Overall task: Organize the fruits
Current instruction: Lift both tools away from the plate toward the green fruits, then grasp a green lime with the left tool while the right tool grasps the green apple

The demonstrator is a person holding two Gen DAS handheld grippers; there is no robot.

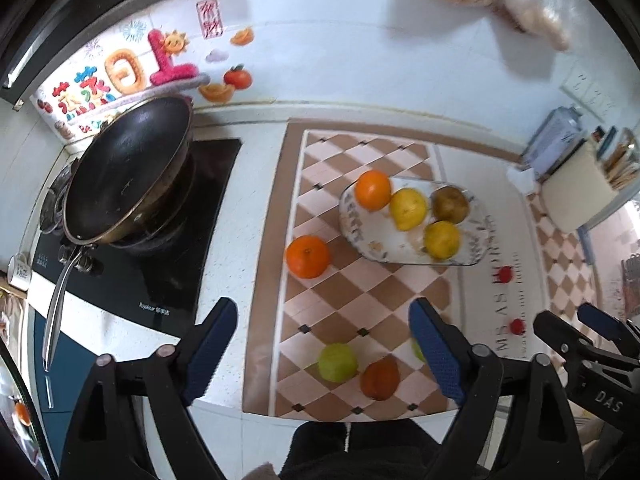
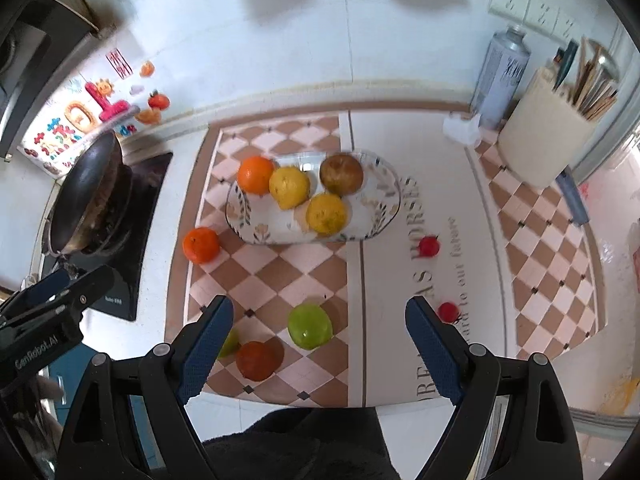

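On the glass plate (image 2: pixel 384 216) sit an orange, two yellow fruits and a brown one; left of the plate lies a loose orange (image 2: pixel 201 245), nearer than it a green apple (image 2: pixel 310 326) and a reddish fruit (image 2: pixel 256 360). Both the left claw (image 1: pixel 322 352) and right claw (image 2: pixel 319 350) hang spread, holding nothing. Round fruit may roll off the crowded plate. The checkered mat (image 2: pixel 552 264) covers the white counter beside a wok (image 2: pixel 86 196).

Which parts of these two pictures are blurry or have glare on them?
Left wrist view: the top right wall area is smeared with motion blur, and the near fruit, the green apple included, look soft. Right wrist view: sharper overall; a bright highlight sits on the green apple, and the glass plate rim glints.
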